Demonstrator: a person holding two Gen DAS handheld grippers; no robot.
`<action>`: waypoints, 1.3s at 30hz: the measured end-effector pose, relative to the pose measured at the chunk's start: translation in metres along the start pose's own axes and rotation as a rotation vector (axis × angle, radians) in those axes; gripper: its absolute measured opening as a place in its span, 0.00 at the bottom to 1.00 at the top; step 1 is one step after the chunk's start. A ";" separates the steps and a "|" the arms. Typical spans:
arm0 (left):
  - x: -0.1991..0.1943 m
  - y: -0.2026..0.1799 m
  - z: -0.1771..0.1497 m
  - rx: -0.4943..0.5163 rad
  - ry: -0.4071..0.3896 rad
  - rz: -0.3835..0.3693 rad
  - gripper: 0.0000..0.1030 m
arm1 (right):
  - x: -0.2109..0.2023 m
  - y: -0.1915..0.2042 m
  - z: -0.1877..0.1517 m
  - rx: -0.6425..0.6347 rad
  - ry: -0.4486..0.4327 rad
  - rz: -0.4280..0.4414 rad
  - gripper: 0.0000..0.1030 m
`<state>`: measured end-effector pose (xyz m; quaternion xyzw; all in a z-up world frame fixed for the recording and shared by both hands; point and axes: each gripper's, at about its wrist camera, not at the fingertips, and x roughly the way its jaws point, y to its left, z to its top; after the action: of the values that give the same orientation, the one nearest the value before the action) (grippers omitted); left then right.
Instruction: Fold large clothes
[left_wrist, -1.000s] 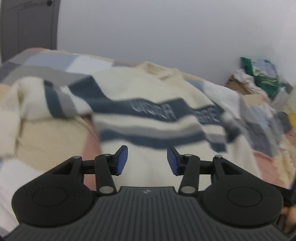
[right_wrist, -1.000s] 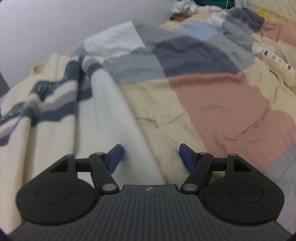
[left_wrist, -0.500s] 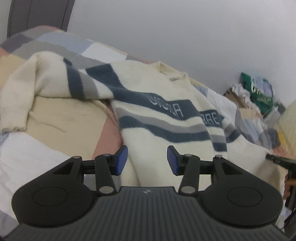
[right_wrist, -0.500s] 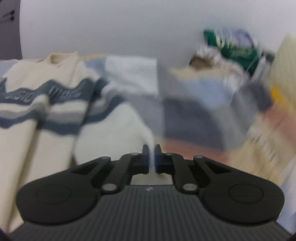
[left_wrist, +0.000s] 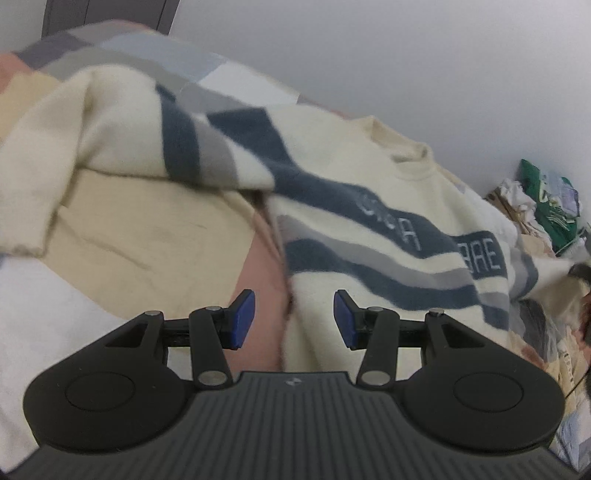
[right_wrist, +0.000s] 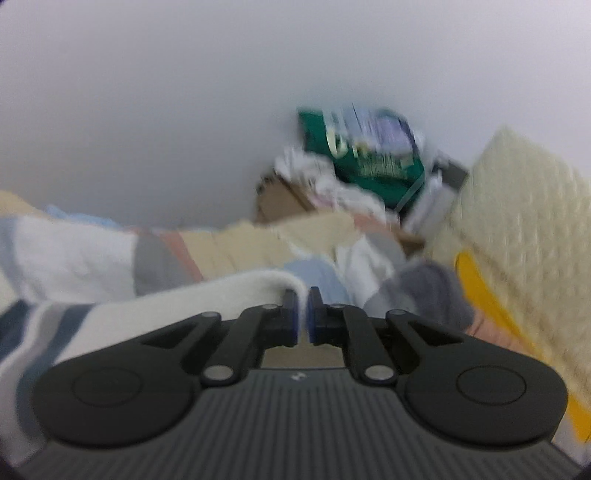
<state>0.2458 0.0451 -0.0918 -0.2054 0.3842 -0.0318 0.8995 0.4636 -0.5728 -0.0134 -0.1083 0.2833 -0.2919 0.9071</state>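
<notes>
Sweater (left_wrist: 369, 184) spread face up across patchwork bed (left_wrist: 155, 236), one sleeve (left_wrist: 110, 147) flung toward headboard edge, barely started: right gripper (right_wrist: 303, 314) clamped on opposite sleeve cuff (right_wrist: 273, 280), left gripper (left_wrist: 294, 317) jaws apart, empty, over side seam, all folds ahead.

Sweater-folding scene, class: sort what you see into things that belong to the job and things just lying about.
Part of the job:
cream striped sweater
right gripper, shut on the sweater's edge
left gripper, open above the sweater's side edge

Lying about:
patchwork bedcover
green bag
cream pillow
</notes>
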 end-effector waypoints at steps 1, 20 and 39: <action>0.006 0.000 0.002 0.004 0.005 0.012 0.51 | 0.013 0.007 -0.007 0.017 0.022 -0.009 0.08; 0.030 0.004 0.001 -0.108 0.084 -0.131 0.51 | -0.033 0.009 -0.074 0.149 0.016 0.158 0.54; -0.015 -0.027 -0.065 0.016 0.157 -0.150 0.51 | -0.225 0.045 -0.221 0.579 0.373 0.751 0.56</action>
<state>0.1923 0.0008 -0.1116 -0.2233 0.4369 -0.1178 0.8633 0.2067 -0.4109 -0.1085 0.3111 0.3674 -0.0266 0.8761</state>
